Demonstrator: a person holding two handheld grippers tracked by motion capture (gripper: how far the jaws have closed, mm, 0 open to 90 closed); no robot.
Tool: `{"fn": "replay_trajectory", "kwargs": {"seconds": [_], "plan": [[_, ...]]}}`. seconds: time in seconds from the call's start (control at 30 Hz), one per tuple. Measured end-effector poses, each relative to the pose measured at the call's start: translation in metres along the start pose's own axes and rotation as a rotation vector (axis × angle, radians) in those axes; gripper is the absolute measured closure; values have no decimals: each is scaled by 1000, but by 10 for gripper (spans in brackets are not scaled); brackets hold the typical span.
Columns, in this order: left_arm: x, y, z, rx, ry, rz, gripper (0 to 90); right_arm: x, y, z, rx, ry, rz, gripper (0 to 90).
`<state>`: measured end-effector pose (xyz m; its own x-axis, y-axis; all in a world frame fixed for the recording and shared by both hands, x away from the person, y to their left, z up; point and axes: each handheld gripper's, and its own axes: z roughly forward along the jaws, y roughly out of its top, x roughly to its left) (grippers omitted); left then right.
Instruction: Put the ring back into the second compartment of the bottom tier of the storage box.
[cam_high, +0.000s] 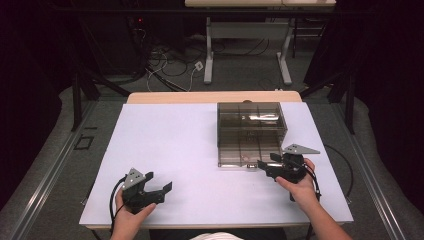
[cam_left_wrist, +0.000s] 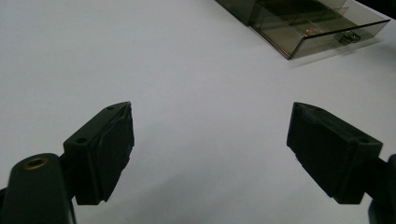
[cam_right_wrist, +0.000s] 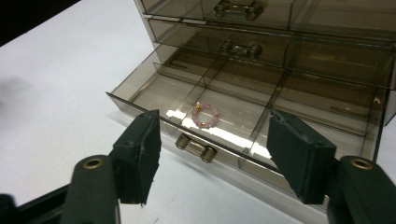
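A smoky see-through drawer box (cam_high: 250, 120) stands on the white table (cam_high: 170, 140), right of the middle. Its bottom drawer (cam_right_wrist: 140, 105) is pulled out toward me and split into compartments. A small pink bead ring (cam_right_wrist: 205, 115) lies in the drawer's middle front compartment. My right gripper (cam_right_wrist: 215, 135) is open just in front of the drawer's metal handle (cam_right_wrist: 196, 147), with nothing between the jaws. In the high view the right gripper (cam_high: 266, 162) sits at the drawer's front right. My left gripper (cam_high: 159, 181) rests open at the near left over bare table. From the left gripper (cam_left_wrist: 210, 126) the box (cam_left_wrist: 299, 23) is far off.
The two upper drawers are pushed in, each with a metal handle (cam_right_wrist: 240, 49). Beyond the table stand a second desk's legs (cam_high: 210, 55) and loose cables (cam_high: 170, 65) on the floor. Dark stands flank the table on both sides.
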<state>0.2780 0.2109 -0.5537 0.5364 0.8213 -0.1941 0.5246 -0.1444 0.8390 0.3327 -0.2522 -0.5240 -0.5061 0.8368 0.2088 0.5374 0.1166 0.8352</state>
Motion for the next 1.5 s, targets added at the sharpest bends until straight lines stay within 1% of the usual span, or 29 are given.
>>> {"fn": "replay_trajectory", "kwargs": {"seconds": [0.1, 0.17, 0.23, 0.33, 0.43, 0.47, 0.5, 0.63, 0.7, 0.73, 0.77, 0.83, 0.87, 0.9, 0.93, 1.0, 1.07, 1.1, 1.17, 1.2, 1.27, 1.3, 1.33, 1.37, 1.47, 1.5], "plan": [[1, 0, -1, -1, -2, 0, 151, -1, -3, 1, -14, -23, -20, 404], [1, 1, -1, -5, -2, 0, 151, -1, -5, 2, 2, -24, -6, 426], [1, 1, -1, -9, -4, 2, 152, 0, -7, 3, 14, -31, -28, 442], [0, 1, -1, -8, -6, 5, 151, 3, -10, 4, 26, -60, -43, 499], [-1, 2, -1, -7, -9, 9, 152, 4, -13, 5, 41, -72, -36, 547], [-1, 2, 0, -8, -10, 10, 151, 4, -14, 6, 61, -83, -36, 555], [-1, 2, 0, -7, -10, 10, 151, 4, -15, 7, 61, -89, -32, 567], [-1, 3, 0, -6, -13, 14, 151, 4, -17, 9, 91, -96, -11, 595], [-1, 3, 1, -4, -14, 18, 151, 3, -18, 10, 103, -97, -16, 614], [-1, 3, 1, -4, -14, 19, 152, 4, -18, 10, 106, -99, -10, 628], [-1, 3, 1, -4, -14, 19, 151, 4, -19, 10, 113, -109, -20, 632], [-1, 3, 0, -6, -15, 19, 151, 5, -20, 12, 120, -114, -18, 649], [-1, 3, 0, -6, -15, 19, 151, 5, -20, 12, 123, -127, -23, 665], [-2, 3, 0, -8, -15, 19, 152, 6, -20, 13, 126, -132, -13, 679], [-1, 3, 0, -8, -13, 20, 151, 6, -21, 13, 131, -142, -16, 700], [-2, 3, 0, -8, -15, 19, 151, 6, -21, 14, 137, -138, -5, 755], [-2, 3, 0, -7, -15, 20, 151, 5, -21, 14, 143, -150, -13, 795], [-2, 3, 0, -7, -15, 20, 151, 5, -21, 15, 143, -149, -14, 813], [-2, 3, 0, -8, -15, 19, 151, 4, -21, 16, 153, -161, -12, 846], [-2, 3, 0, -8, -15, 19, 151, 4, -21, 16, 159, -160, -4, 861], [-2, 3, 0, -8, -15, 19, 151, 3, -22, 17, 169, -163, -4, 887], [-2, 3, 0, -8, -15, 19, 151, 2, -22, 18, 172, -166, -13, 897], [-2, 3, 0, -9, -15, 20, 151, 2, -22, 18, 175, -167, -14, 900], [-2, 3, 0, -10, -16, 20, 152, 3, -22, 19, 182, -171, -4, 900], [-2, 3, 0, -9, -16, 20, 152, 2, -22, 21, 190, -183, -15, 900], [-2, 3, 0, -10, -16, 20, 151, 2, -23, 21, 194, -182, -11, 900]]}}
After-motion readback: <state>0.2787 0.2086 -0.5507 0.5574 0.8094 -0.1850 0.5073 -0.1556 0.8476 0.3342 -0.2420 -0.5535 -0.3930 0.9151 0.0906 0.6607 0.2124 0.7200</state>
